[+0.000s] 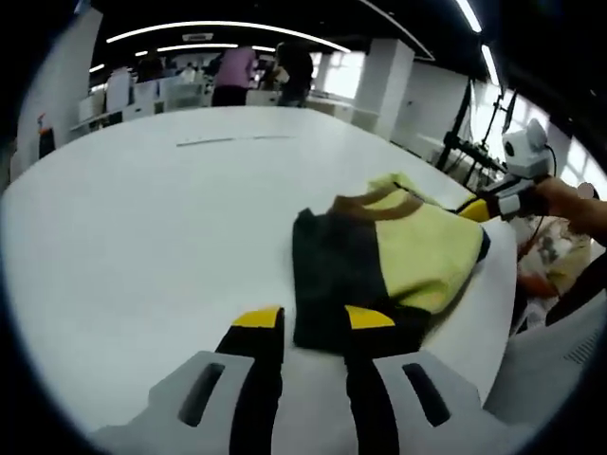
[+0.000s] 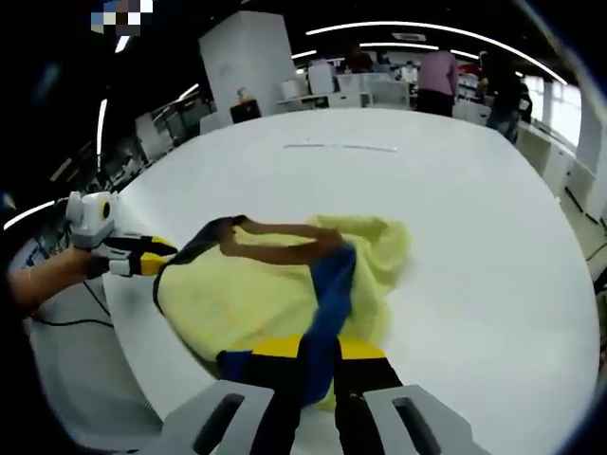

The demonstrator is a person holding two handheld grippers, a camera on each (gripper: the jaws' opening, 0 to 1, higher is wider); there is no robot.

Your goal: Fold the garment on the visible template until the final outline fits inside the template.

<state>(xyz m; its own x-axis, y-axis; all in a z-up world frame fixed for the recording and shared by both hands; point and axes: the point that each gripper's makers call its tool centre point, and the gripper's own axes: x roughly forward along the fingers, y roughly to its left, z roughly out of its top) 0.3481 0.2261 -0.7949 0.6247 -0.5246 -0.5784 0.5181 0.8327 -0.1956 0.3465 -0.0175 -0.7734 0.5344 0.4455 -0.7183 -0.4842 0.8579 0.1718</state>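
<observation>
We're working the garment (image 1: 384, 270) on the white surface (image 1: 142, 218): yellow and dark navy, with a brown neck band. It's lying near the surface's edge, bunched, not flat.

Left claw (image 1: 313, 320): jaws are standing narrowly apart at the near dark hem. One yellow tip is touching or just over the cloth edge; we can't tell if any fabric is pinched.

Right claw (image 2: 305, 355): it's gripping a dark blue fold of cloth that's running up between the yellow tips. The same claw is showing at the far side of the garment in the left gripper view (image 1: 493, 206).

Progress, as we're judging it: early to mid fold. The cloth is partly doubled over and lumpy, sleeves and collar aren't squared, and the outline is loose. We're seeing only a thin dark line (image 2: 341, 147) far off on the surface, well apart from the garment; we can't say it's the template. Left to do: flatten, finish the folds, and check fit against the template.

Writing: we're reading no brand, label or text on the garment or the claws. Background desks and people (image 1: 232, 74) are too small to read.
</observation>
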